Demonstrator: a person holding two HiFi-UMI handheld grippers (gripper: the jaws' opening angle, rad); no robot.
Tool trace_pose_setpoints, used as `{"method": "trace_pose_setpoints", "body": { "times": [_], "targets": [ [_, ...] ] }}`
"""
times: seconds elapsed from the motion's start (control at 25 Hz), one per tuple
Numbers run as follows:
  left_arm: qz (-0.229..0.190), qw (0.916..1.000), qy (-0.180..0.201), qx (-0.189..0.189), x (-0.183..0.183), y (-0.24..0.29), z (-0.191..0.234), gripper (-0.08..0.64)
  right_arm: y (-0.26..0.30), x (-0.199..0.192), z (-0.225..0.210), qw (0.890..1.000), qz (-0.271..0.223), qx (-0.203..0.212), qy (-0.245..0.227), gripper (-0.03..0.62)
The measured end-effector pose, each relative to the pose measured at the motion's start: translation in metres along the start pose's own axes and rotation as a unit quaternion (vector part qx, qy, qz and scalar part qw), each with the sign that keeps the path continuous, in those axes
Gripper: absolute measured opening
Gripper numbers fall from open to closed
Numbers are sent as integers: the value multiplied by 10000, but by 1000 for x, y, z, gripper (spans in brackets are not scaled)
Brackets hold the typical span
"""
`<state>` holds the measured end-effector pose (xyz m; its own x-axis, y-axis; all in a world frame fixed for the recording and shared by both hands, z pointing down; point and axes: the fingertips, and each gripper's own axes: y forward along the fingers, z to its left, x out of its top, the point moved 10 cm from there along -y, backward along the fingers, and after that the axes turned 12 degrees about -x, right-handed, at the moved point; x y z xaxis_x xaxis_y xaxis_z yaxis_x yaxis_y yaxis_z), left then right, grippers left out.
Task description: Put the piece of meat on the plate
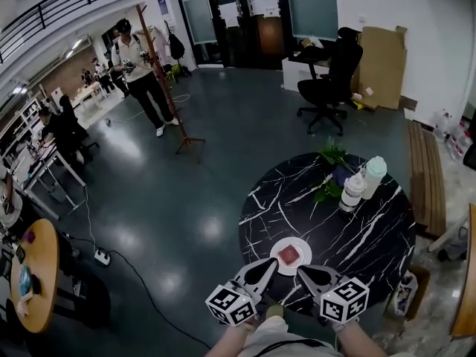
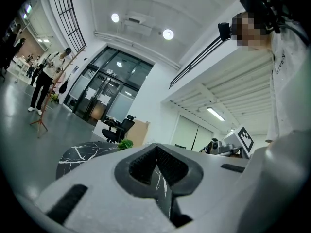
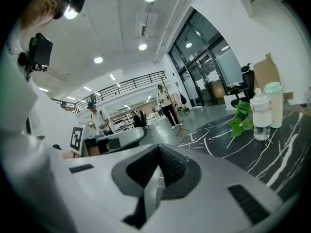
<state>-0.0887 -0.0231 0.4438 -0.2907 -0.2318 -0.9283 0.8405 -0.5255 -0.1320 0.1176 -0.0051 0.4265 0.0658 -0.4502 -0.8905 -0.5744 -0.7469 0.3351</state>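
1. Head view:
   - Meat (image 1: 288, 256), a reddish square piece, lies in the middle of a white plate (image 1: 303, 245).
   - The plate sits on the round black marbled counter (image 1: 364, 233), close to its near edge.
   - The left tool (image 1: 273, 262) and the right tool (image 1: 300, 269) are held over that near edge, side by side, each angled inward toward the plate.
   - Their tips come up to the plate's near rim, the left tip at its left side and the right tip at its right. Whether either tip touches the rim cannot be told.
   - The meat lies just beyond the two tips and between them, and neither tool touches it.
   - Both tools look clenched and empty.
   - Two bottles (image 1: 352, 190) and a leafy plant (image 1: 332, 171) stand well apart from the plate, toward the counter's far right edge.

2. Left gripper view:
   - The left tool (image 2: 156, 145) is clenched, with its ribbed pads meeting at the tip and nothing between them.
   - A slice of the counter (image 2: 80, 154) and the plant (image 2: 125, 143) show past the tip on the left.
   - The marker cube (image 2: 245, 139) of the right tool shows on the right.

3. Right gripper view:
   - The right tool (image 3: 158, 147) is clenched, with its jaws together and nothing gripped.
   - The counter (image 3: 272, 152) stretches away to the right.
   - The bottles (image 3: 261, 116) and the plant (image 3: 241, 118) stand near the counter's far edge.
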Motion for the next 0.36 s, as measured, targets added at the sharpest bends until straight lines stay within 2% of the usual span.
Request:
{"method": "trace_pose_setpoints", "body": {
  "times": [0.36],
  "targets": [
    [-29, 9998, -69, 168, 0, -9, 8, 9, 9, -4, -1, 9999, 150, 27, -8, 11]
  ]
}}
